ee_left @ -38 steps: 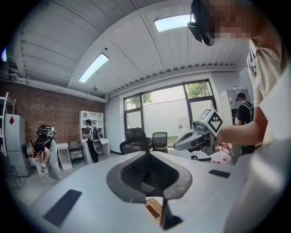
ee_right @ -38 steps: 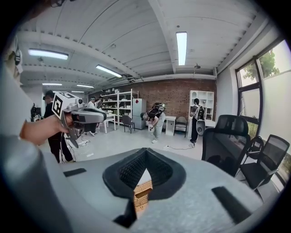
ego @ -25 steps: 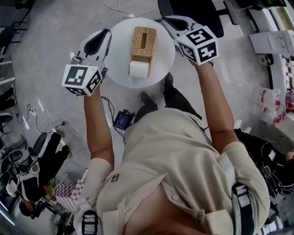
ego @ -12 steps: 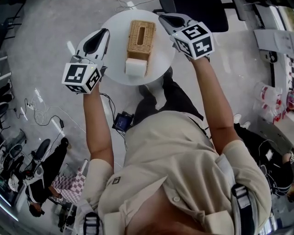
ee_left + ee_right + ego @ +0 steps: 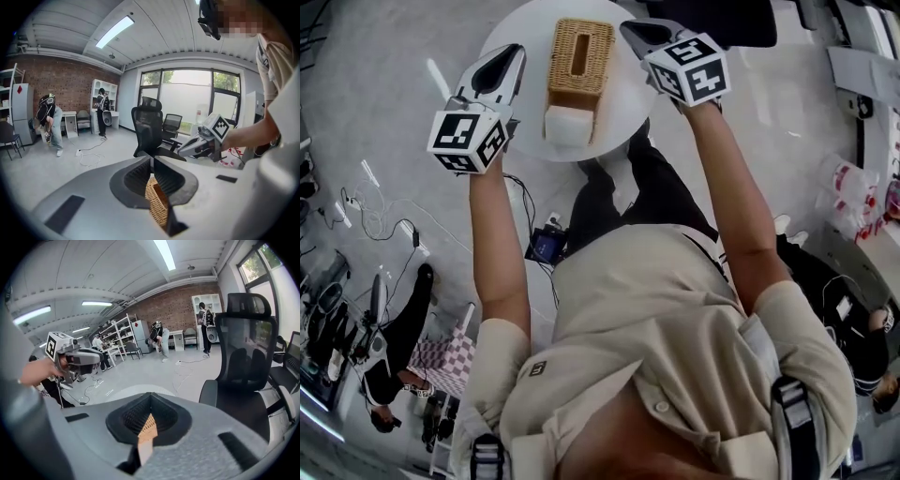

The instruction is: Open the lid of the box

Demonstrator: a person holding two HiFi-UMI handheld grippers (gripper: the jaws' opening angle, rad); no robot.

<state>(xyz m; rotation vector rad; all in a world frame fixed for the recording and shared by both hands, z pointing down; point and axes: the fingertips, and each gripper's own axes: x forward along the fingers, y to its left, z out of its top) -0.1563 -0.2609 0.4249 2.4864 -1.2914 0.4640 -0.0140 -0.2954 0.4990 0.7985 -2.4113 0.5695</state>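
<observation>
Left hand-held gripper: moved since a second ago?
Yes. The left hand-held gripper has shifted right, toward the wicker box: its tip was at the round table's rim, now over the tabletop.

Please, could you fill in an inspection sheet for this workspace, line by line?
Surface: round white table.
Job's things: woven box in the middle, slotted lid on.
Clutter: white block against the box's near end.
Grippers: left gripper and right gripper flank the box; fingers together, holding nothing.
Cables: white cables on the floor; black cable to a small device near the person's feet.
Surroundings: black office chair, brick wall, people at the back.
</observation>
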